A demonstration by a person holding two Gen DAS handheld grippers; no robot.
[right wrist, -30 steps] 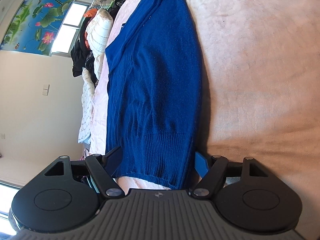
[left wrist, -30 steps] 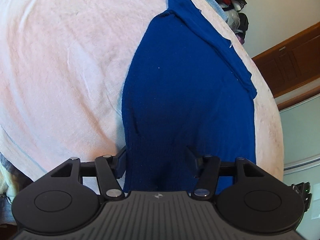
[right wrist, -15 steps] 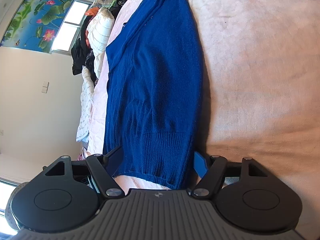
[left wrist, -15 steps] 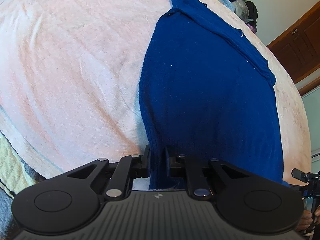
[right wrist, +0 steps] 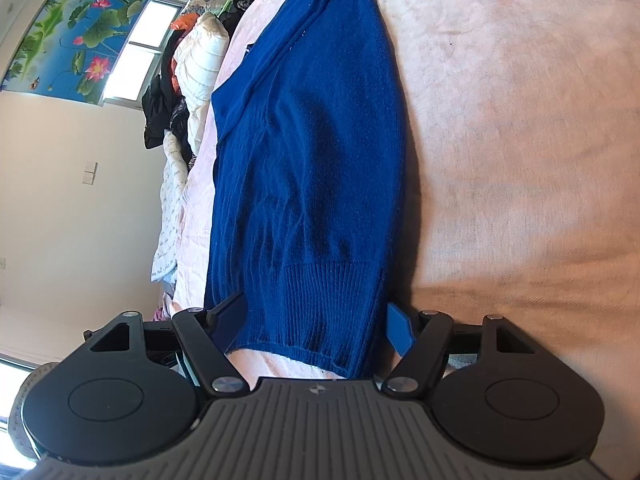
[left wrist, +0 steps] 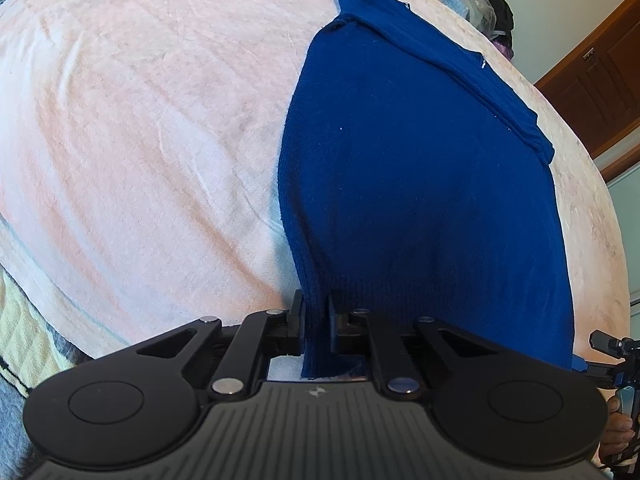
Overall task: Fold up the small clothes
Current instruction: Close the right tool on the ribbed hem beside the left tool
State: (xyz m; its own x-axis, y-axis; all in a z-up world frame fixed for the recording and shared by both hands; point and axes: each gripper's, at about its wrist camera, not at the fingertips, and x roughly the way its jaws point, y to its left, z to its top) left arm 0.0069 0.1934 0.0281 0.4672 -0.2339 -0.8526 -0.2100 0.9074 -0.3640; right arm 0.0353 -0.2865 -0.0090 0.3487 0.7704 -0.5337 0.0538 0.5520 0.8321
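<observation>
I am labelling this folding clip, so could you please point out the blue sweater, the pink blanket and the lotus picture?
blue sweater (left wrist: 420, 184): left wrist view, middle of its body.
pink blanket (left wrist: 140, 140): left wrist view, bare stretch beside the sweater.
lotus picture (right wrist: 76, 36): right wrist view, its centre, on the wall.

Blue knit sweater (left wrist: 420, 184), lying flat on pink bedspread (left wrist: 140, 120), ribbed hem nearest
</observation>
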